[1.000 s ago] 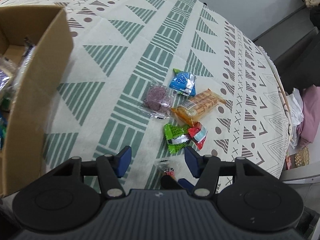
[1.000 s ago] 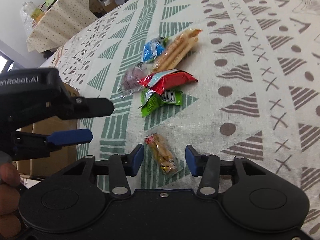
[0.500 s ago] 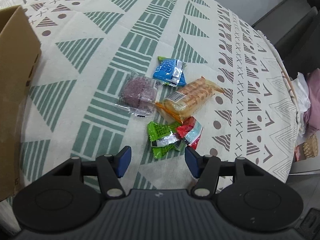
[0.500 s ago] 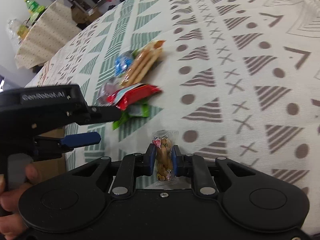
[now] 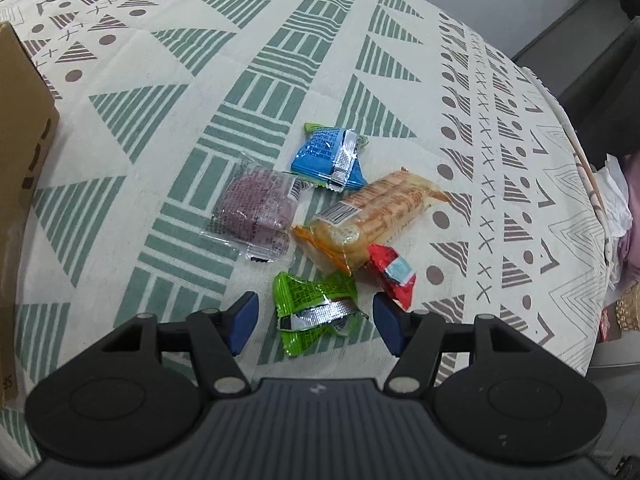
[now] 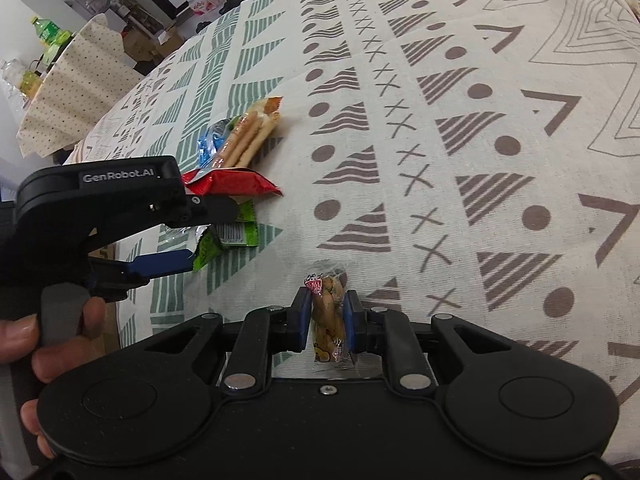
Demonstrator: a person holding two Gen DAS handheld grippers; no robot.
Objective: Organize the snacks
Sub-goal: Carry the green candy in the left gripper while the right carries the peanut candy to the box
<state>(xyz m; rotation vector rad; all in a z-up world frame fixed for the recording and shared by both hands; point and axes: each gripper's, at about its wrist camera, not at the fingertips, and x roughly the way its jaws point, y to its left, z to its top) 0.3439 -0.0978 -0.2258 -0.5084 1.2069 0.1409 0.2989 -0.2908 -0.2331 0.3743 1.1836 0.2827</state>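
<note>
My left gripper (image 5: pixel 314 316) is open, its blue pads on either side of a green snack packet (image 5: pixel 314 306) on the patterned cloth. Beyond it lie a red packet (image 5: pixel 394 276), an orange cracker pack (image 5: pixel 372 218), a purple cake in clear wrap (image 5: pixel 256 210) and a blue packet (image 5: pixel 330 158). My right gripper (image 6: pixel 326 318) is shut on a small clear packet of peanuts (image 6: pixel 326 314), held just above the cloth. The left gripper (image 6: pixel 168 236) shows in the right wrist view, over the green packet (image 6: pixel 228 236) and the red packet (image 6: pixel 232 182).
A cardboard box (image 5: pixel 18 168) stands at the left edge of the left wrist view. The table's edge (image 5: pixel 592 200) curves down the right side. Another cloth-covered table with bottles (image 6: pixel 72 80) stands far back.
My right gripper closed on the peanut packet and lifted it slightly. My left gripper moved away from the box and forward over the snack pile, down around the green packet.
</note>
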